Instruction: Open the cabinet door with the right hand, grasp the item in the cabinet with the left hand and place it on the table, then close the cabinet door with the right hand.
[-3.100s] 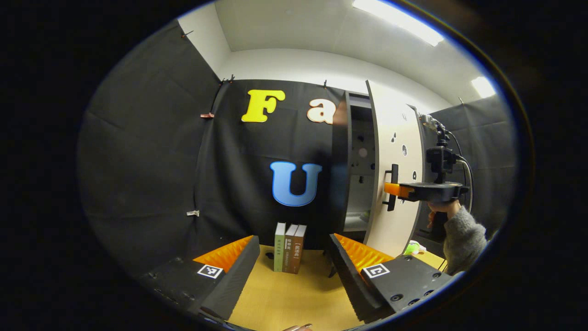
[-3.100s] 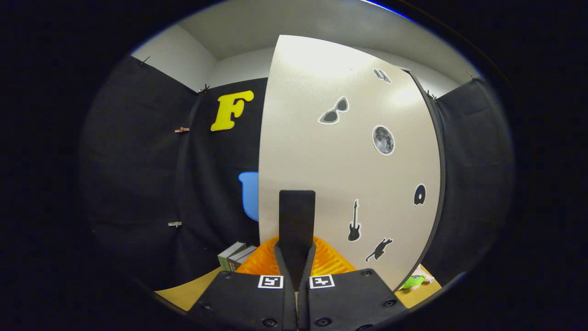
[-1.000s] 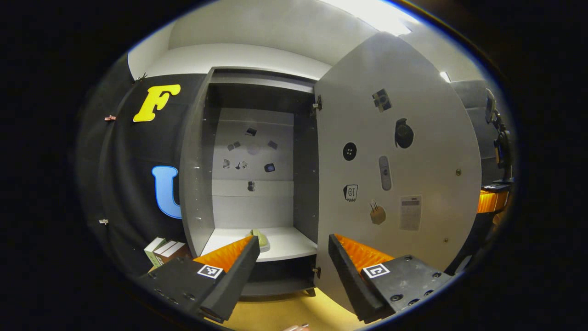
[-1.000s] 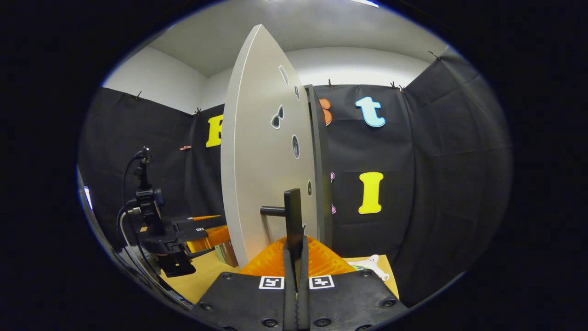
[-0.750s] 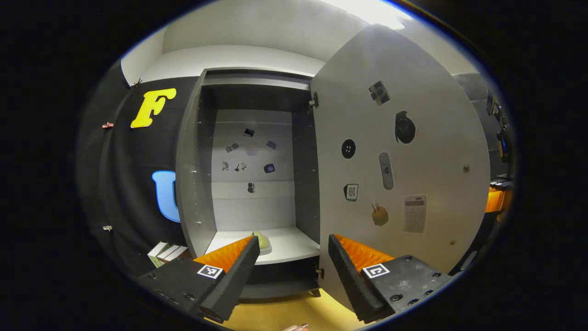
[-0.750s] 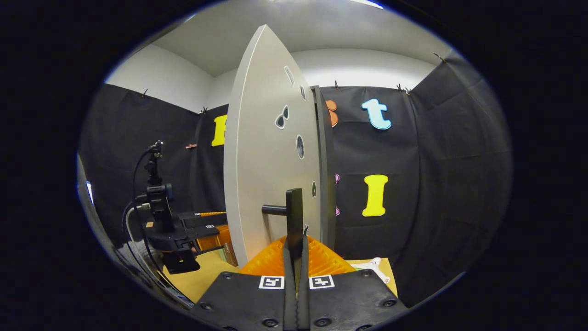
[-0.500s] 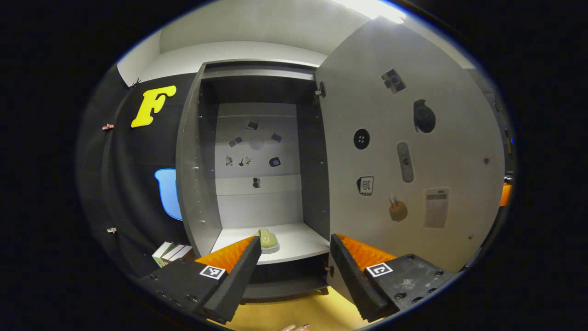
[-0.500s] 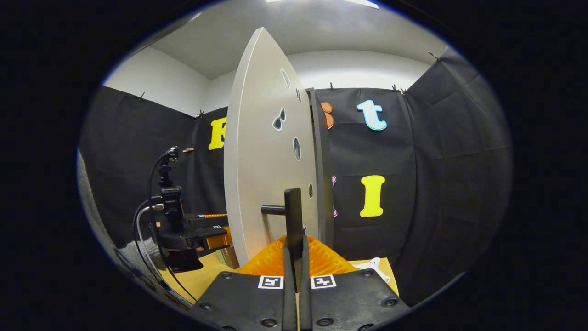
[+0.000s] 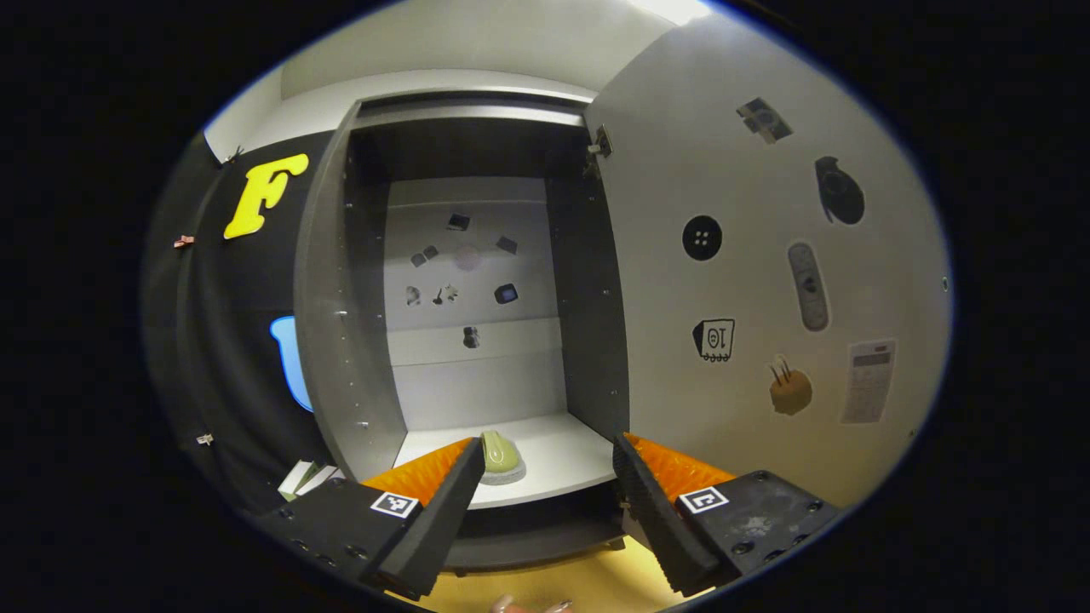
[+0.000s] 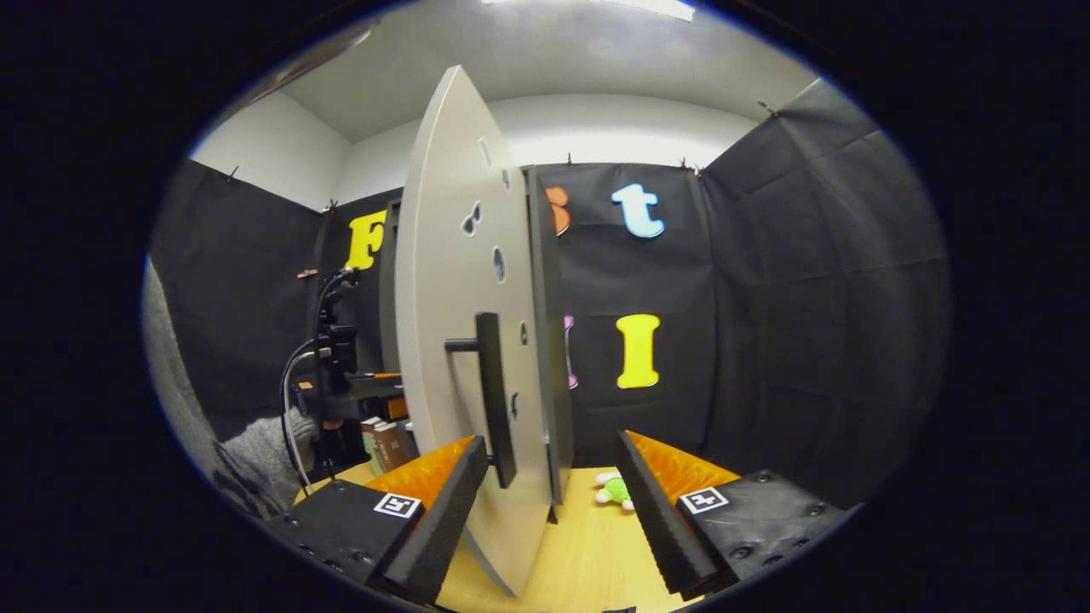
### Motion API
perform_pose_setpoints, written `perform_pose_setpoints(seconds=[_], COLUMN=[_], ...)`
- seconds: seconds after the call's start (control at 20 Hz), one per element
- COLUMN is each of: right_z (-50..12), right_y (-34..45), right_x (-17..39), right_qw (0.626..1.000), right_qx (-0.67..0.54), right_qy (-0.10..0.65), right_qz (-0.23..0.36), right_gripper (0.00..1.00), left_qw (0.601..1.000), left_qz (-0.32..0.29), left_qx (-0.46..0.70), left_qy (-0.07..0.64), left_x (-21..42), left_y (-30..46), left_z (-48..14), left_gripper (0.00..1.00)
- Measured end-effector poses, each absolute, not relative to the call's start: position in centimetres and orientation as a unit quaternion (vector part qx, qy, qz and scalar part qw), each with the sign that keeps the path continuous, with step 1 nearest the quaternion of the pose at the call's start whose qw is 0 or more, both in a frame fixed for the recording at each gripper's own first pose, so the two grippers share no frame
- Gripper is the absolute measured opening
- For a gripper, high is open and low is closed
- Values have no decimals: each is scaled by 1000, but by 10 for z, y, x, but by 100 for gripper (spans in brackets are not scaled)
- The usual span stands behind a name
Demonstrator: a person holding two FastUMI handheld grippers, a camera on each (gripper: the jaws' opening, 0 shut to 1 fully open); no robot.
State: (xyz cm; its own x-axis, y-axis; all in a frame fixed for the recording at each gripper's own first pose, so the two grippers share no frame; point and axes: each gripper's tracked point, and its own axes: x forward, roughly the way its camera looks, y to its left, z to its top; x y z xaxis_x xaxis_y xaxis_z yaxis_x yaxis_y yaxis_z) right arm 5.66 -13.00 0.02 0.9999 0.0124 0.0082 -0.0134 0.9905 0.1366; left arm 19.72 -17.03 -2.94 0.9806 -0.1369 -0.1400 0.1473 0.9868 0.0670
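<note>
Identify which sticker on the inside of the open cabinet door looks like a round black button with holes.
It is the round black sticker nearest the hinge side of the cabinet door; the others are not plain discs.

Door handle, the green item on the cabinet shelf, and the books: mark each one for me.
door handle (image 10: pixel 492 400): right gripper view, middle of the vertical bar.
green item (image 9: pixel 500 452): left gripper view, its rounded top.
books (image 10: pixel 383 441): right gripper view, the spines.

the green item (image 9: pixel 500 452) is partly hidden behind the left gripper's fingers (image 9: pixel 434 511)
</note>
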Motion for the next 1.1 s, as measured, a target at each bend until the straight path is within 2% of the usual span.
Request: perform_pose_setpoints(seconds=[0.05,0.2,0.25,0.3,0.7,0.85,1.05,1.1], right_z=[-2,-17,-23,-27,-52,-58,-71,-74], right_y=[-143,-183,-196,-206,-292,-309,-311,-312], right_x=[56,55,59,57,62,72,89,90], right_qw=[997,994,993,992,978,977,979,979], right_qx=[72,86,84,77,61,54,73,71], right_qy=[-10,-4,2,6,27,30,43,49], right_qz=[-13,-70,-87,-103,-197,-205,-184,-183], right_gripper=[94,95,89,97,97,100,97,97], left_qw=[994,991,990,989,973,960,944,943], left_qz=[-72,-69,-63,-58,-26,-12,6,10], left_qx=[40,59,68,73,7,-42,-67,-55], left_qy=[73,96,106,113,228,277,322,328], left_x=[205,232,243,255,346,374,403,407], left_y=[-167,-157,-150,-147,-124,-118,-113,-111], left_z=[-29,-34,-37,-40,-89,-119,-144,-148], left_gripper=[95,96,96,96,94,90,83,73])
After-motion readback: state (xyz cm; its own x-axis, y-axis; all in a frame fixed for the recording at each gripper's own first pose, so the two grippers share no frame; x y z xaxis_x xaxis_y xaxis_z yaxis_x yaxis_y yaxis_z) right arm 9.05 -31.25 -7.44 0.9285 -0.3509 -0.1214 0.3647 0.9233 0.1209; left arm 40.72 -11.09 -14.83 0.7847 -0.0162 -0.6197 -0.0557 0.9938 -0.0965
